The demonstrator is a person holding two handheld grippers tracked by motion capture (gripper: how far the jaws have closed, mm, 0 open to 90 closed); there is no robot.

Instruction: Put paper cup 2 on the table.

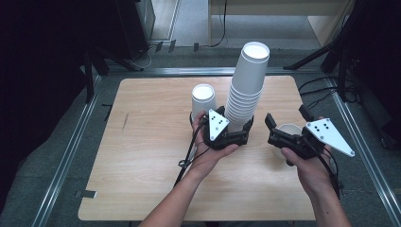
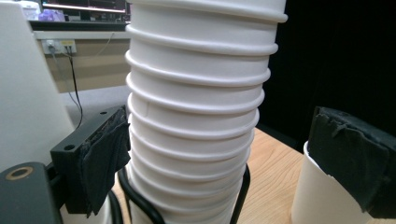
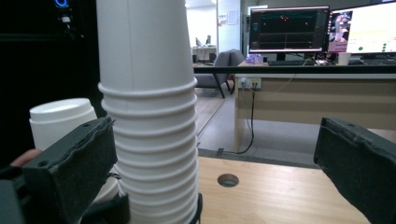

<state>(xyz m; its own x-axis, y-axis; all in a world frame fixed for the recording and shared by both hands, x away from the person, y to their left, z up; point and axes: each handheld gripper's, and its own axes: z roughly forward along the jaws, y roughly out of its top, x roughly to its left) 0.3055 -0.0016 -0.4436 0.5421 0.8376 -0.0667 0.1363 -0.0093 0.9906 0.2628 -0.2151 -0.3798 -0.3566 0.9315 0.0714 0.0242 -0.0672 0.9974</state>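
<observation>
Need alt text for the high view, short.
A tall stack of upside-down white paper cups stands on a wooden table, its base between the jaws of the left gripper. A single upside-down cup stands just left of it, while the right gripper, jaws open, sits over another cup to the right.

Wooden table (image 1: 151,165), inverted cup stack (image 1: 246,90) (tall), single cup (image 1: 203,100)

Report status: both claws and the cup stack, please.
Left claw open around cup stack base. Right claw open, empty, beside upright cup. Inverted cup close left of stack.
</observation>
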